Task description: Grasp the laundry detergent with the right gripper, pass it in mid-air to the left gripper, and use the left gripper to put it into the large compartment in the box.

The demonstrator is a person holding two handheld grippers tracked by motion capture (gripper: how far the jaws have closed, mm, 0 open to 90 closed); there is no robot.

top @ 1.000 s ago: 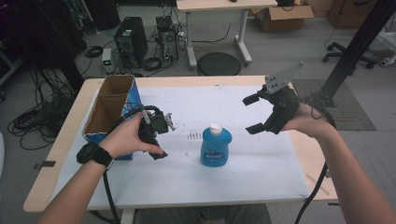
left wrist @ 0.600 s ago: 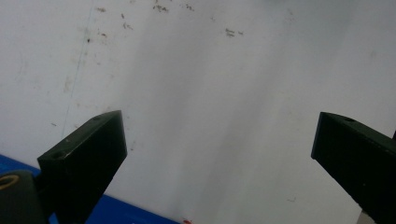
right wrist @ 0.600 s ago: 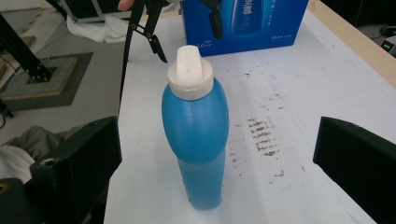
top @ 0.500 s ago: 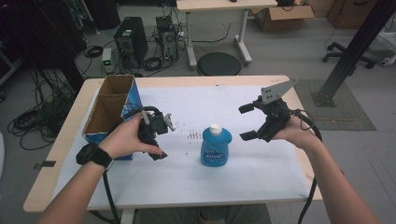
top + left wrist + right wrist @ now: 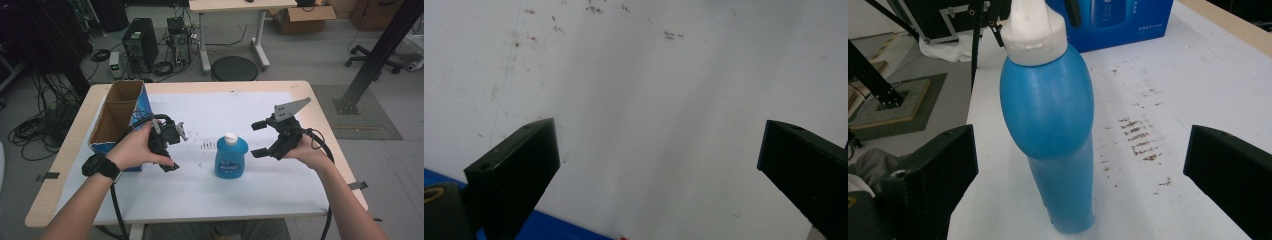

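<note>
Blue plastic, white cap: the bottle (image 5: pixel 231 156) stands upright near the middle of the table (image 5: pixel 280 195), on its white cover. The right gripper (image 5: pixel 259 139) sits at the bottle's 3 o'clock, close but not touching, its jaws wide apart and turned toward it. In the right gripper view the bottle (image 5: pixel 1050 125) rises between the two black jaws, with clear space on both sides. The left gripper (image 5: pixel 175 147) is held at the bottle's 9 o'clock, well apart from it, jaws open too; its own view looks down on bare, speckled cover. A box (image 5: pixel 120 117), blue outside and brown inside, stands at the table's 9 o'clock edge, just beside the left hand (image 5: pixel 135 150).
</note>
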